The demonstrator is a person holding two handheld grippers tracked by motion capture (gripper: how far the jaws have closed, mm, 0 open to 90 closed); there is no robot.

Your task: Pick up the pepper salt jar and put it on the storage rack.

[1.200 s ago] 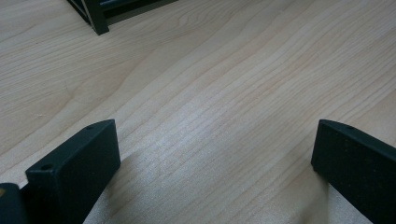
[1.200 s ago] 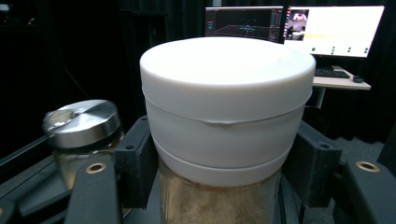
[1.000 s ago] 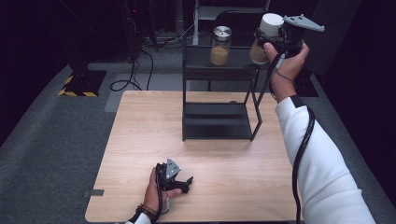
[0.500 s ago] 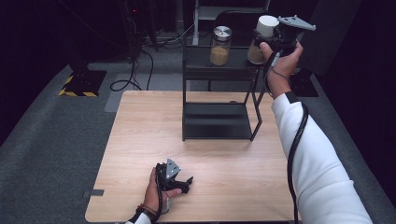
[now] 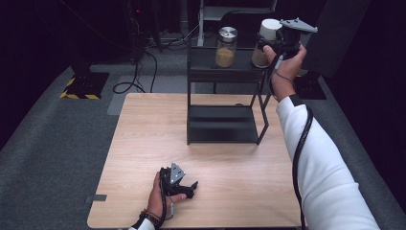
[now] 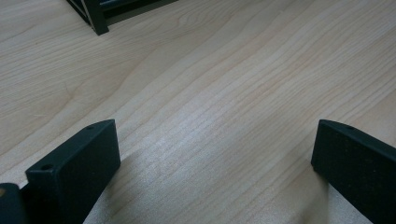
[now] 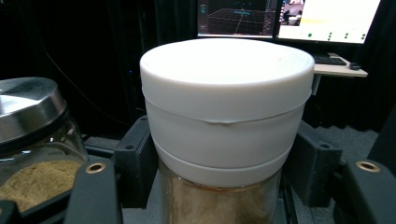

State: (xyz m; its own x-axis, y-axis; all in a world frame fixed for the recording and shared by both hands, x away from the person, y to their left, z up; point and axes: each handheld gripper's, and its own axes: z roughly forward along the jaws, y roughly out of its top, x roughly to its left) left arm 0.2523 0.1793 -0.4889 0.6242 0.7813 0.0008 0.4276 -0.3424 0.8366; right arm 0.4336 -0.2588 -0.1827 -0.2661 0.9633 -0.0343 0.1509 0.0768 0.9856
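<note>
The right gripper [image 5: 272, 39], clamped on the white-lidded jar [image 7: 226, 121], has carried it slightly left to the shelf [image 5: 225, 72] top, at three o'clock of the steel-lidded jar [image 5: 226, 47]. Placement looks close. The left gripper [image 6: 212, 163] rests open and empty on the table [image 5: 143, 143].

Jar [image 7: 224, 200] clear glass, lid [image 7: 226, 107] smooth matt white plastic; table [image 6: 224, 93] pale matt wood grain.

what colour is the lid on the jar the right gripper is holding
White; the lid tops a clear jar of brownish powder, seen best in the right gripper view.
</note>
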